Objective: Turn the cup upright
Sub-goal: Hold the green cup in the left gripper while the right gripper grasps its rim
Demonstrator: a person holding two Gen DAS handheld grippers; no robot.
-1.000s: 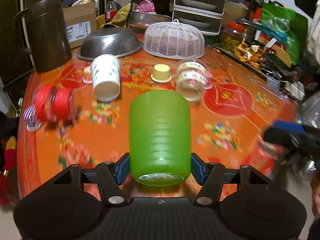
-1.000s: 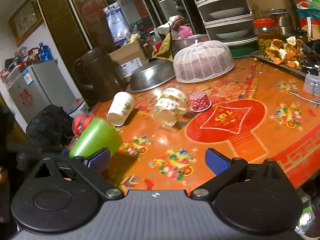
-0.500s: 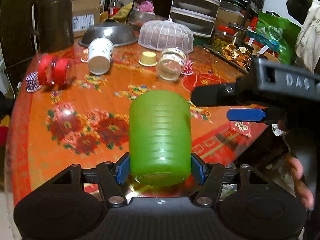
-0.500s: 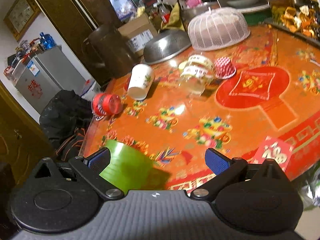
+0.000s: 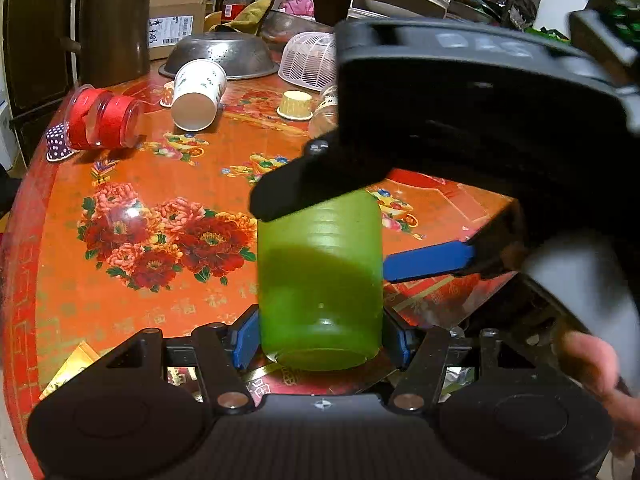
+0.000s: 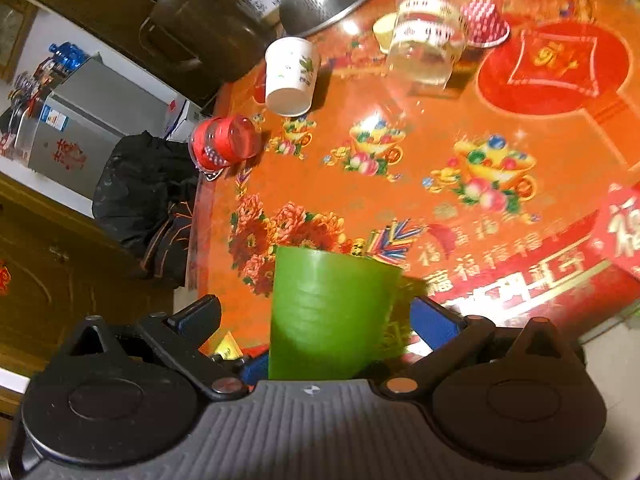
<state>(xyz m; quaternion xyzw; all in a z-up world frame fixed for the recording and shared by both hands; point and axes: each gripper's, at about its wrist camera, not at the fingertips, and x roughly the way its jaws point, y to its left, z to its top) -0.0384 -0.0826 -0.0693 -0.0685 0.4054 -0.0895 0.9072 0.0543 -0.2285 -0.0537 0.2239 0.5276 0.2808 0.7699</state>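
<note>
The green cup (image 5: 320, 280) is held above the near edge of the orange tabletop (image 5: 168, 168), pinched near its base between the jaws of the left gripper (image 5: 322, 338). The right gripper (image 6: 316, 322) comes from the other side, its jaws spread around the cup's far end, not yet pressing.

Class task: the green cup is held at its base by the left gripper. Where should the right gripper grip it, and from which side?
Grip the green cup on its bare ribbed wall near the far end, ahead of the left gripper. Bring the right gripper in from above, one finger each side, since the round wall offers opposite faces there.
</note>
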